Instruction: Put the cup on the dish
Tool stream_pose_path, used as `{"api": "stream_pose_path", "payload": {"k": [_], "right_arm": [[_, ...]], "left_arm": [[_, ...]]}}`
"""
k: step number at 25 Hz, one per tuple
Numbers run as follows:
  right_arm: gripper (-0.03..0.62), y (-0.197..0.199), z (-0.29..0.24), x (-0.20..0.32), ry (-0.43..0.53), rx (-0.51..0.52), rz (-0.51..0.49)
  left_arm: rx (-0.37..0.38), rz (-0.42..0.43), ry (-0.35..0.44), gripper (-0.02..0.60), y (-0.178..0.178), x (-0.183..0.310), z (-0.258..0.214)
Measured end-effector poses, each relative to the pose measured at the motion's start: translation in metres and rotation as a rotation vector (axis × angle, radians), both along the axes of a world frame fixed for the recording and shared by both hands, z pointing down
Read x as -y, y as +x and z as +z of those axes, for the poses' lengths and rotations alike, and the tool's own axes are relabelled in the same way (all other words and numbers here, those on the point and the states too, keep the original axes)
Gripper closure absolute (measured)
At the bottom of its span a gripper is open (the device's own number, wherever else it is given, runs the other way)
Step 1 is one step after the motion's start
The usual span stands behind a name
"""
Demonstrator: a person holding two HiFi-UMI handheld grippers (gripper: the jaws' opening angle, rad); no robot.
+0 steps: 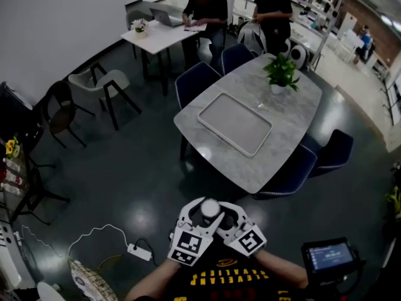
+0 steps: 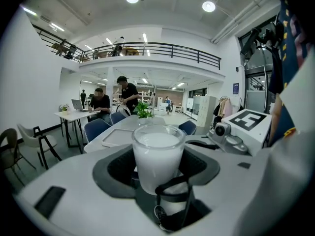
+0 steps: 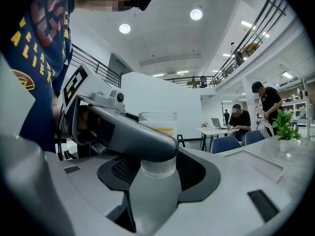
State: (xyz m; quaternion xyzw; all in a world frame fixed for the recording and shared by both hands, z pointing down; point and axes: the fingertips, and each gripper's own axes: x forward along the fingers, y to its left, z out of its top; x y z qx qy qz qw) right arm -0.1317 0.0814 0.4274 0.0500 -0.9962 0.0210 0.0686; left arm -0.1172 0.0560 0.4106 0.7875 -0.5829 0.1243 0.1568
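Ahead, left tongs and right tongs both clasping cup, blue chair before table bearing tray, plant

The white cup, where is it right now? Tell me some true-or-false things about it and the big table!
1. The white frosted glass cup sits between the jaws of the left gripper. True.
2. The cup stands on the grey rectangular dish. False: it is held over the floor, away from the table, and the dish is bare.
3. A green potted plant stands on the marble table. True.
4. Nobody else is in the room. False: two people are at a small white table at the back.
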Motion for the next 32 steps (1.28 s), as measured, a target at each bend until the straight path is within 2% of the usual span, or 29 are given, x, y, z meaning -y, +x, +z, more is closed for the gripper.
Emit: {"api": "stream_pose_path", "payload": {"k": [5, 14, 22, 32], "right_arm": [[0.362, -0.022, 0.001, 0.028, -0.009, 0.016, -0.015], [0.362, -0.043, 0.001, 0.103, -0.025, 0.036, -0.014], [0.362, -0.04, -0.006, 0.173, -0.034, 0.048, 0.013], [0.362, -0.016, -0.012, 0.254, -0.025, 0.09, 0.086]], "left_arm": [[0.014, -0.016, -0.007, 0.321, -0.022, 0.028, 0.002], [0.037, -0.013, -0.024, 0.321, -0.042, 0.104, 0.002], [0.056, 0.013, -0.032, 0.321, -0.039, 0.174, -0.004], [0.103, 0.08, -0.017, 0.321, -0.012, 0.253, -0.01]]}}
